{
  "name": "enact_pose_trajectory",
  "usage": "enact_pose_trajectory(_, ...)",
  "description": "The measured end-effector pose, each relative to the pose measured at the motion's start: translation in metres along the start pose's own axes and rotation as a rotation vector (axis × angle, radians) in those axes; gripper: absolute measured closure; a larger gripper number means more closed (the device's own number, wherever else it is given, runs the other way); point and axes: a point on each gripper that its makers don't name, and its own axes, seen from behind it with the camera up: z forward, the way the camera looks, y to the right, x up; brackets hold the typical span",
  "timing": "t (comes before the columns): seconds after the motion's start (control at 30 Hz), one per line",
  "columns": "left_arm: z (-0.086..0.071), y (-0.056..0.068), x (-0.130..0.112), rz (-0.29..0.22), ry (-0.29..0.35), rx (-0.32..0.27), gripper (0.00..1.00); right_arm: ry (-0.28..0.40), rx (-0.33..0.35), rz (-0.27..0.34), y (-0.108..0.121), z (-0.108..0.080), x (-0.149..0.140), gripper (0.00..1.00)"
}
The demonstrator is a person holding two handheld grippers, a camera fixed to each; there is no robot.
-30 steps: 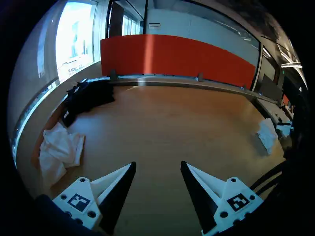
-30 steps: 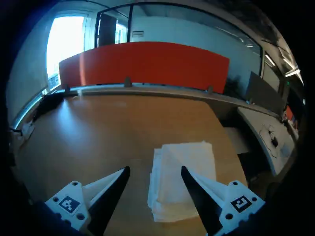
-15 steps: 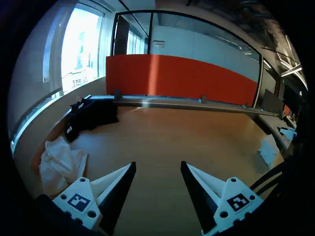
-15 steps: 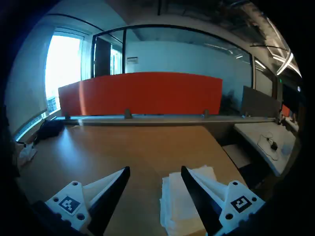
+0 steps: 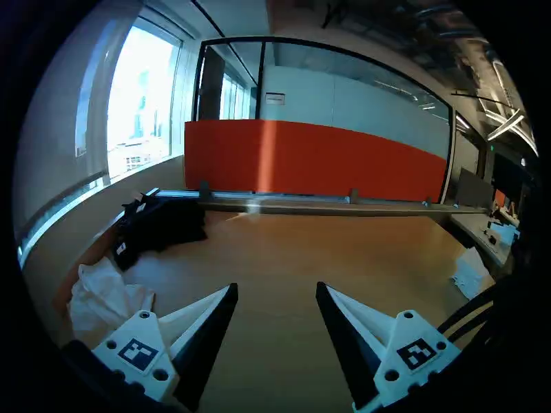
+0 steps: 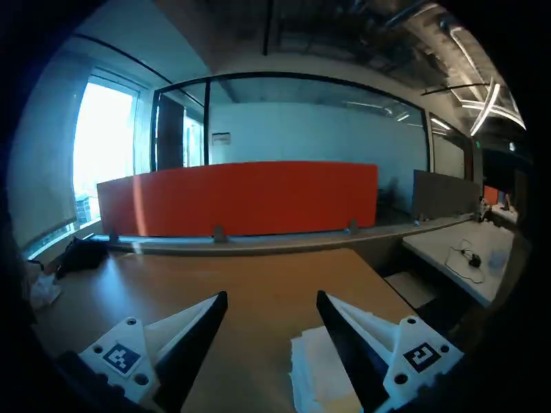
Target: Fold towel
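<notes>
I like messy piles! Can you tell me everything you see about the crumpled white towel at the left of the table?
The crumpled white towel looks like soft, thin cloth, bunched into a loose heap full of creases, not folded neatly. It lies on the wooden table near its left edge, close to a black pile behind it. The left gripper is apart from it, jaws open.

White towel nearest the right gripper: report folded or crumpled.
Folded: the white towel lies in a flat, layered stack with straight edges on the wooden table.
</notes>
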Motion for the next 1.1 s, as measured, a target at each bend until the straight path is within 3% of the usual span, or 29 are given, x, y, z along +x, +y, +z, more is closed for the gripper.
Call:
enact_pose_trajectory(0.27, 0.002, 0.0, 0.016, -0.001, 0.059, -0.003, 0.17, 0.082, -0.004, -0.041, -0.03, -0.002, 0.025, 0.0)
enact_pose_trajectory(0.67, -0.003, -0.006, 0.055, -0.006, 0.175, 0.014, 0.17, 0.122, 0.021, -0.079, -0.088, 0.001, 0.037, 0.0)
enact_pose_trajectory(0.87, -0.001, -0.009, 0.059, -0.01, 0.194, 0.012, 0.16, 0.123, 0.026, -0.072, -0.1, 0.004, 0.036, 0.0)
enact_pose_trajectory(1.1, 0.008, -0.012, 0.047, -0.015, 0.209, 0.014, 0.17, 0.121, 0.011, -0.075, -0.1, 0.002, 0.03, 0.0)
